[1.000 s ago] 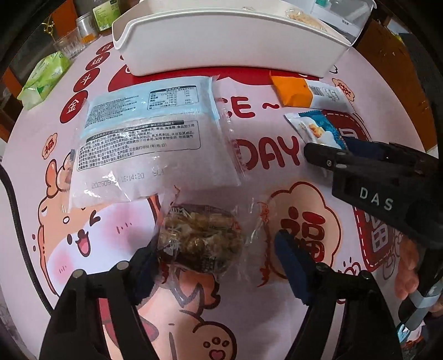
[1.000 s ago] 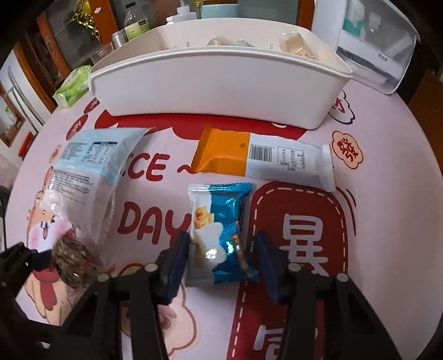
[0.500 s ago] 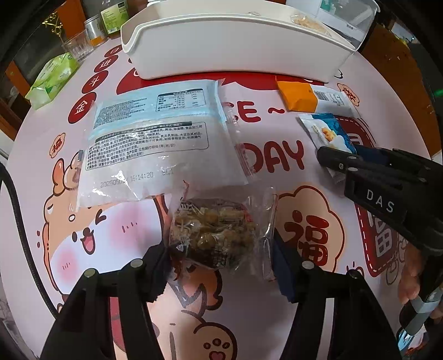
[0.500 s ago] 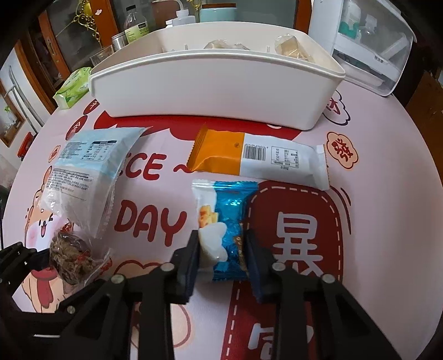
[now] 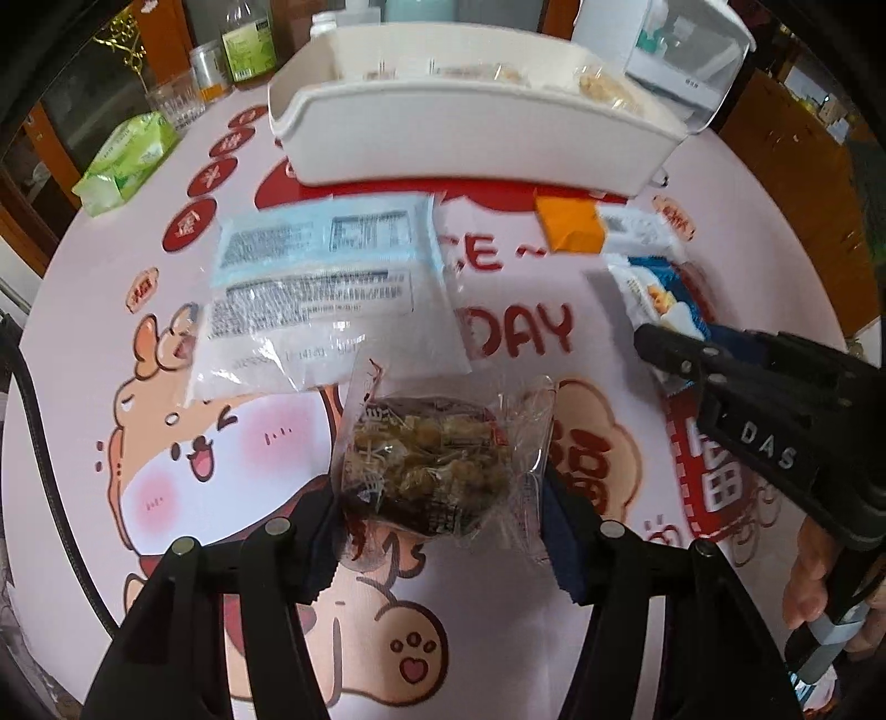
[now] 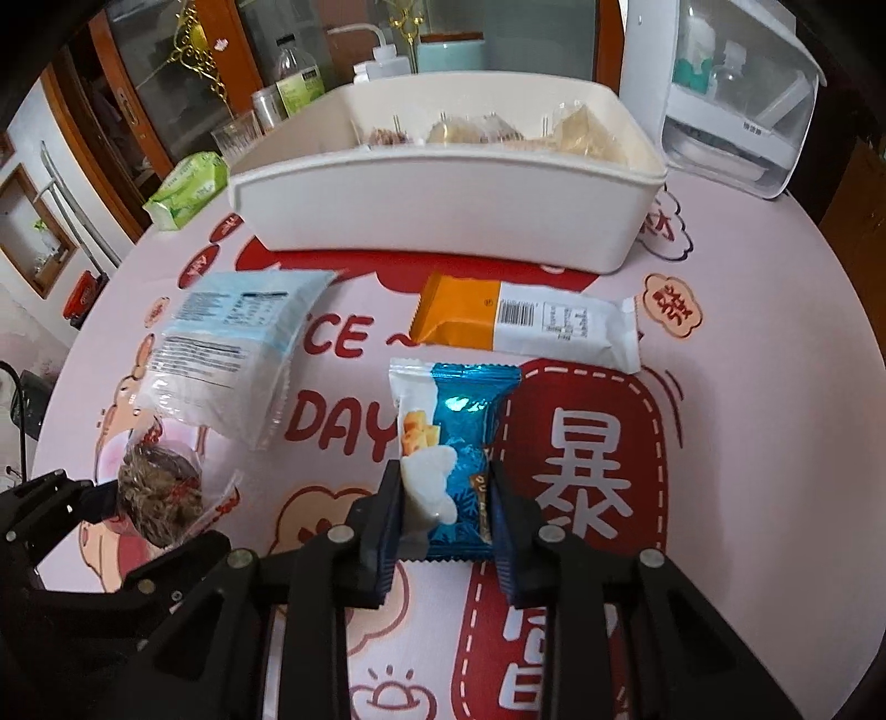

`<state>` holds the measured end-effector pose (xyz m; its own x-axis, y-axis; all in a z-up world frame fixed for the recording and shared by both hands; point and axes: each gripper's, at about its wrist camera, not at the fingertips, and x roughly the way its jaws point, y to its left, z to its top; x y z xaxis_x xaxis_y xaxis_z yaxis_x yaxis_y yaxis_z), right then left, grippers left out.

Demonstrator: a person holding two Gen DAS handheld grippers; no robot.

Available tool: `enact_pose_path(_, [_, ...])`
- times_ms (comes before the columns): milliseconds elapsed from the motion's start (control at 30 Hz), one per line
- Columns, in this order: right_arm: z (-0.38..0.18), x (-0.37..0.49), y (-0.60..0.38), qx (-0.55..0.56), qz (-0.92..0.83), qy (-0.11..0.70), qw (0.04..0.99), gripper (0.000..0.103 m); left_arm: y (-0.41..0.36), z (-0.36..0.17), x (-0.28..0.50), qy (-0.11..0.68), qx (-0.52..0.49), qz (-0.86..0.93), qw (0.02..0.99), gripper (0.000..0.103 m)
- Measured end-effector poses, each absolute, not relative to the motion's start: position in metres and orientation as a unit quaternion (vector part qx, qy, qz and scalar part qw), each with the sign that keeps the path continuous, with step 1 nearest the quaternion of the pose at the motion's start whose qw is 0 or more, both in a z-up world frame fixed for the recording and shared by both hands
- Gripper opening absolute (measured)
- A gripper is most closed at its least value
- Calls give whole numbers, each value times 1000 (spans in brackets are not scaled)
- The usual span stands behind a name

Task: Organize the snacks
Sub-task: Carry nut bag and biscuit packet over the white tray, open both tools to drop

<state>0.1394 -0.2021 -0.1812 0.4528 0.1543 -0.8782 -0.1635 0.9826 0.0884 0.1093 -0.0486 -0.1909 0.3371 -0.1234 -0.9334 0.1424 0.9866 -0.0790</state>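
My left gripper (image 5: 440, 518) is shut on a clear packet of brown snack (image 5: 432, 465), lifted a little off the table; the same packet (image 6: 158, 498) shows at the left of the right wrist view. My right gripper (image 6: 443, 509) is shut on a blue-and-white snack packet (image 6: 451, 437), also raised slightly. A large pale blue-and-white bag (image 5: 326, 288) and an orange-and-white bar (image 6: 526, 327) lie on the pink printed tablecloth (image 6: 747, 443). Behind them stands a white bin (image 6: 443, 210) with several wrapped snacks inside.
A green tissue pack (image 6: 188, 188), a glass (image 5: 177, 102) and bottles (image 5: 249, 44) stand at the back left. A clear plastic box (image 6: 736, 105) sits at the back right. A person's fingers (image 5: 811, 576) hold the right gripper's handle.
Both grippers closed on their packets: the left on the brown snack, the right on the blue packet. Both then rose, and the bin's inside came into view.
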Motion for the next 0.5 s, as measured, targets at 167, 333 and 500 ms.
enact_pose_path(167, [-162, 137, -209, -3, 96, 502, 860, 29, -48, -153, 109, 537, 12, -78, 840, 60])
enact_pose_path(333, [-129, 147, -219, -10, 100, 476, 874, 29, -37, -102, 124, 490, 23, -74, 868, 60])
enact_pose_path(500, [-71, 171, -229, -23, 98, 429, 897, 29, -31, -44, 149, 435, 24, -78, 897, 60])
